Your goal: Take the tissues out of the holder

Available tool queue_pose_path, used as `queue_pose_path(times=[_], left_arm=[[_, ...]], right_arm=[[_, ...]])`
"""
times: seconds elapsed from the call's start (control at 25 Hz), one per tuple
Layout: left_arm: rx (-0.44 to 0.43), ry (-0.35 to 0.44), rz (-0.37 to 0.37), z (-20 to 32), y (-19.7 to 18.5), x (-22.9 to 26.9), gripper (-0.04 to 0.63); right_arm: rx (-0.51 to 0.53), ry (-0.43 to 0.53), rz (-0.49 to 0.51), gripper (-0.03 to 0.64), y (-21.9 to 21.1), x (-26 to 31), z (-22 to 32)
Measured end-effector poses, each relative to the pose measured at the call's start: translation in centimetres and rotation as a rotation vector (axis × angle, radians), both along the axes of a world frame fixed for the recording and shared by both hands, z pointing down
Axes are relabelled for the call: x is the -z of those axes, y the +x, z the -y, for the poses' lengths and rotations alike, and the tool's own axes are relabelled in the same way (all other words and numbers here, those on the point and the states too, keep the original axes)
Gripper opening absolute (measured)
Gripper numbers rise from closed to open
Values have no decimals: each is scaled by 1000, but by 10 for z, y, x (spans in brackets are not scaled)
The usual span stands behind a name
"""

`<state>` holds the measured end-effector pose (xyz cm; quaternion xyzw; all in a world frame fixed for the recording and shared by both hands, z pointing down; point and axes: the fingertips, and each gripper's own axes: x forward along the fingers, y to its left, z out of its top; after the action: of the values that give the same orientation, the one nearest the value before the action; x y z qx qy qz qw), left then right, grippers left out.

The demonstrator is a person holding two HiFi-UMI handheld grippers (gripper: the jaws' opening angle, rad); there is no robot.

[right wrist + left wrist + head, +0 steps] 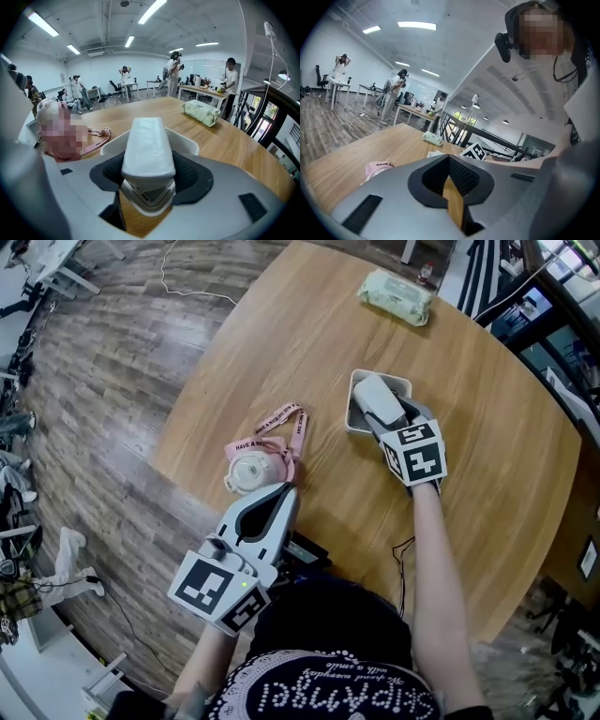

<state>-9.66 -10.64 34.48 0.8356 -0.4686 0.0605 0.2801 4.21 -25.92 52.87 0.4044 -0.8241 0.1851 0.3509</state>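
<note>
Round wooden table [281,343] in an open workshop, other people at benches far behind. Your right gripper [150,159] reaches into the white holder [398,381] near the centre of the head view. Its jaws stand wide on either side of the tissue pack [377,395], and the pads are close to its flanks but not clearly pressing. The pack sits in the holder, its top rising above the rim.

Your left gripper [272,507] hangs at the lower left with its jaws drawn almost together on nothing, well apart from the holder. That is the main risk. Nothing steadies the holder, so if the pack fits snugly, a lift will likely drag the holder up with it or tip it over.

The soft wrapping is a second risk. It may crumple under the pads and slide free, or the pack may swing if you catch only one end.

A pink strap and white round piece [253,468] lie beside your left gripper. A green wipes packet [397,296] sits at the table's upper edge, clear of the work.
</note>
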Motion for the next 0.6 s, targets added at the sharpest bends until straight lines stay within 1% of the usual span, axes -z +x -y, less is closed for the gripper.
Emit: queue_pose_path(times=[0.28, 0.6], left_arm=[[24, 19, 11, 2, -4, 4, 5], [32, 13, 15, 0, -7, 2, 5]], right_arm=[[3, 4, -2, 281, 0, -1, 0], [-3, 10, -4, 279, 0, -1, 0]])
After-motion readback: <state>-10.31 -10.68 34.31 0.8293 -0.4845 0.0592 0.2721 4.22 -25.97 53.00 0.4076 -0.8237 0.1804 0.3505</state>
